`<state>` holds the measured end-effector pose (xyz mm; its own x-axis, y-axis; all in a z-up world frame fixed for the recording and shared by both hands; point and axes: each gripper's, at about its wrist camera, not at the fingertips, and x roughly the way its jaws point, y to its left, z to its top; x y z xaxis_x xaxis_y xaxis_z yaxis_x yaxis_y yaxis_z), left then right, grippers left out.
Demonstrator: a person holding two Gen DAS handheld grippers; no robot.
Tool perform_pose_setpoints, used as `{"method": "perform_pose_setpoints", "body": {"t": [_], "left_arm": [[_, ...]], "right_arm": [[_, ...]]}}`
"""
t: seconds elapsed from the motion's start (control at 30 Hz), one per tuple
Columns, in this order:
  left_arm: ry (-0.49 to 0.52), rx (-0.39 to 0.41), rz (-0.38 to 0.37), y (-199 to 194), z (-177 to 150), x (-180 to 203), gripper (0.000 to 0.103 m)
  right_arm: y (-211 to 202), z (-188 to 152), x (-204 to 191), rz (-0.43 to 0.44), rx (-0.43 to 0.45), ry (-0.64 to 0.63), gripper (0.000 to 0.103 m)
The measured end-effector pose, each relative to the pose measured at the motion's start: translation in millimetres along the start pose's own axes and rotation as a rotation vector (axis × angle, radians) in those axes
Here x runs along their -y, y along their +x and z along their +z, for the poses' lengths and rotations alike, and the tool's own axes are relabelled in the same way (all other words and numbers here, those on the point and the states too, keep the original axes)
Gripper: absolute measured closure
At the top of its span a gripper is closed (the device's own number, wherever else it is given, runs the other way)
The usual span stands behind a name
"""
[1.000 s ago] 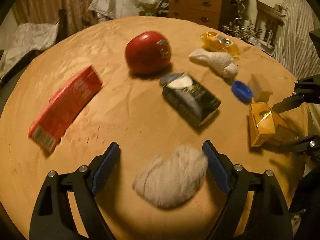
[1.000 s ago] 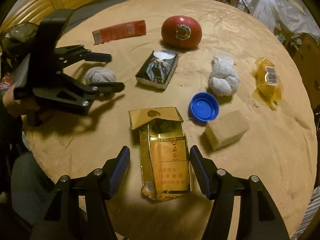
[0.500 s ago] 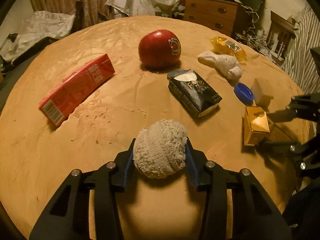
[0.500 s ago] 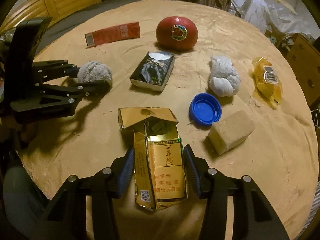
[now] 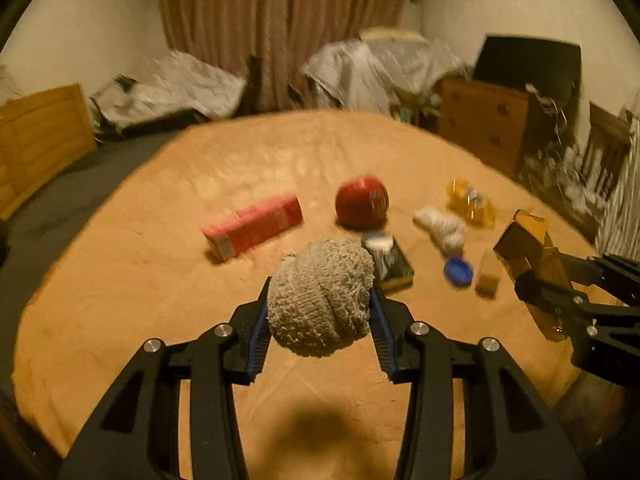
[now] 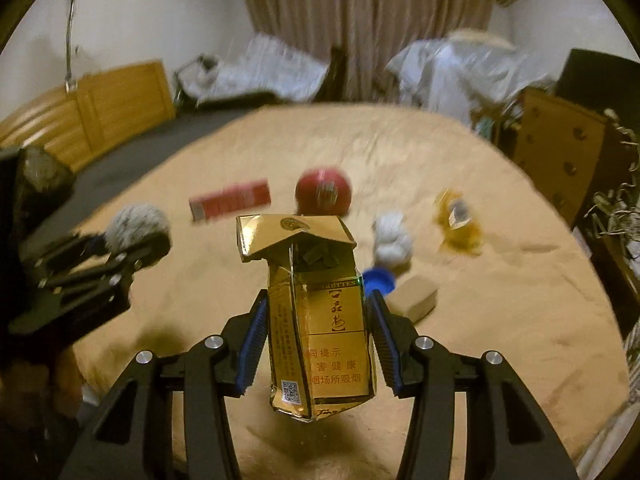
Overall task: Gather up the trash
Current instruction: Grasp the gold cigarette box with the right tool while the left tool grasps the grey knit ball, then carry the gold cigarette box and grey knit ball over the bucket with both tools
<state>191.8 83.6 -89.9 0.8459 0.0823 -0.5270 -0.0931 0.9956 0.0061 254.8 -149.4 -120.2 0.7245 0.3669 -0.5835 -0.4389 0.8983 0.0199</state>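
Note:
My left gripper is shut on a grey crumpled cloth wad and holds it above the round table. My right gripper is shut on an open gold cigarette pack, also held above the table. Each gripper shows in the other's view: the right one with the gold pack, the left one with the wad. On the table lie a red carton, a red round object, a black pack, a white tissue wad, a yellow wrapper, a blue cap and a tan block.
The table is covered by a tan cloth. Behind it are a wooden dresser, covered furniture, a curtain and a wooden board at the left.
Both grippers closed on their items, the cloth wad and the gold pack, and lifted them off the table. Both views have tilted up toward the room.

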Motion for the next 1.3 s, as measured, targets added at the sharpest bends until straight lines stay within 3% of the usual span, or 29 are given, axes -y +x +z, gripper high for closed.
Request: {"method": "perform_pose_setpoints", "body": {"t": [0.2, 0.37, 0.77, 1.3], "left_arm": [[-0.043, 0.14, 0.059, -56, 13, 8, 0.061], [-0.049, 0.204, 0.063, -81, 20, 20, 0.061], [0.0, 0.227, -0.009, -98, 35, 57, 0.061], [0.109, 0.225, -0.223, -96, 48, 172, 0.061]], "right_arm": [[-61, 7, -2, -0.052, 0.169, 0.032, 0.052], [-94, 0, -12, -0.072, 0.238, 0.022, 0.052], [-156, -1, 8, -0.111, 0.269, 0.051, 0.052], [-266, -24, 131, -0.328, 0.238, 0.114, 0.052]]}}
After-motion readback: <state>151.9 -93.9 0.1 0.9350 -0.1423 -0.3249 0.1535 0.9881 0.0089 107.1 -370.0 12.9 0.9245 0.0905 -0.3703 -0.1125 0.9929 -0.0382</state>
